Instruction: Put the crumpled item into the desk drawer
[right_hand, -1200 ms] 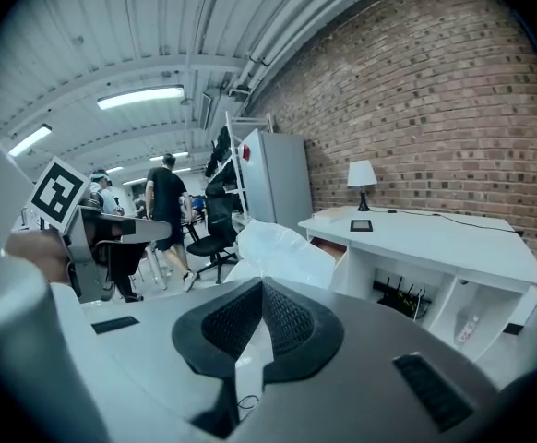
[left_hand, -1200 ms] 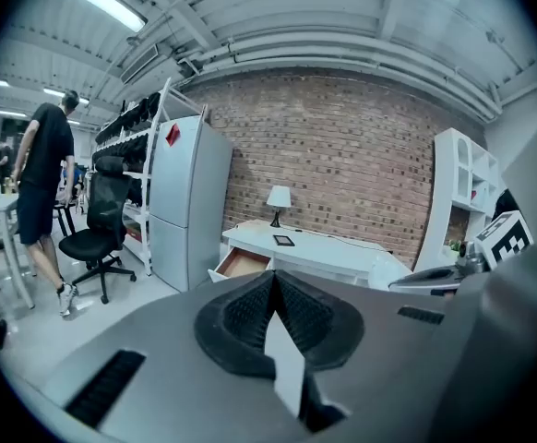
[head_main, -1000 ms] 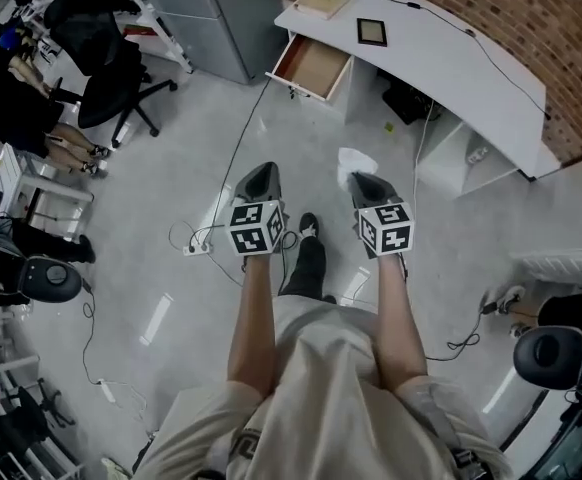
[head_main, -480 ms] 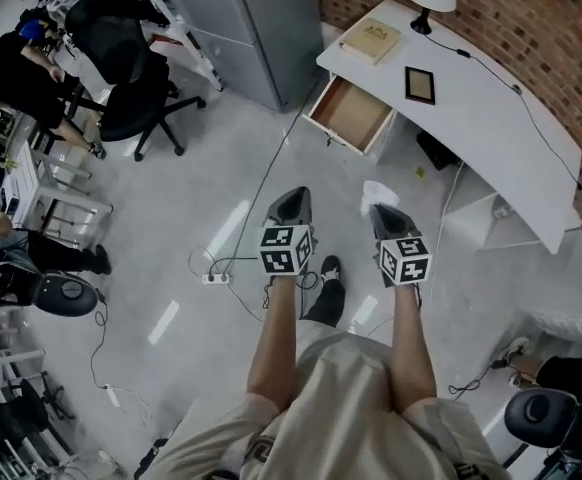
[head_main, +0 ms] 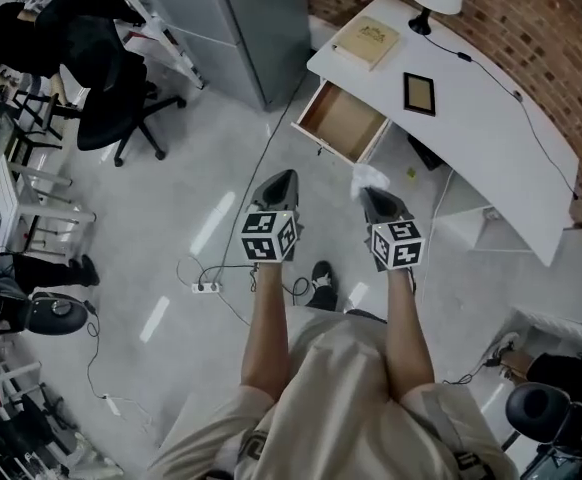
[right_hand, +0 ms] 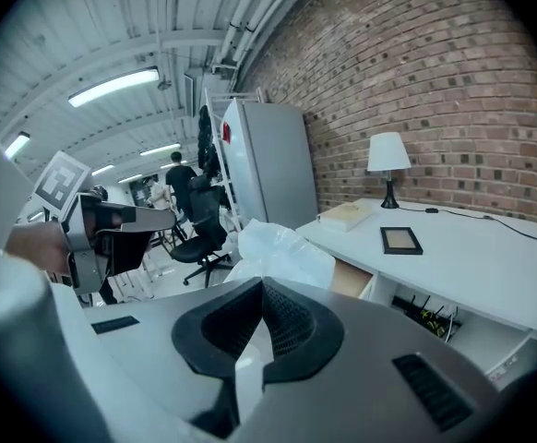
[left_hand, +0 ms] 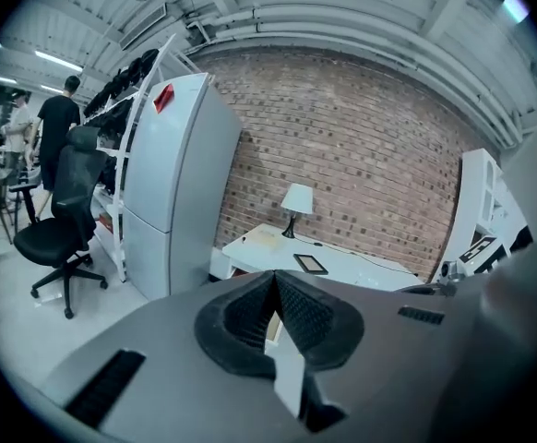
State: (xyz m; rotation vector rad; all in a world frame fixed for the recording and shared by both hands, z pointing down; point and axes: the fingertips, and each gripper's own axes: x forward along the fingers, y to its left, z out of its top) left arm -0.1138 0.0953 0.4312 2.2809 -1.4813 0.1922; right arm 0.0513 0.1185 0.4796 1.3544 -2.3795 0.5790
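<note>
Short of the white surface (head_main: 481, 108), I hold the crumpled white item (head_main: 369, 176) pinched in my right tool (head_main: 369, 194), jaws closed on it. Left tool (head_main: 279, 180) closed, empty. Drawer (head_main: 339, 124) stands open; approach and drop-in not yet done.

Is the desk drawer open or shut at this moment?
Open. In the head view the drawer stands pulled out from the white desk, and its bare brown bottom shows; nothing appears to lie inside it.
</note>
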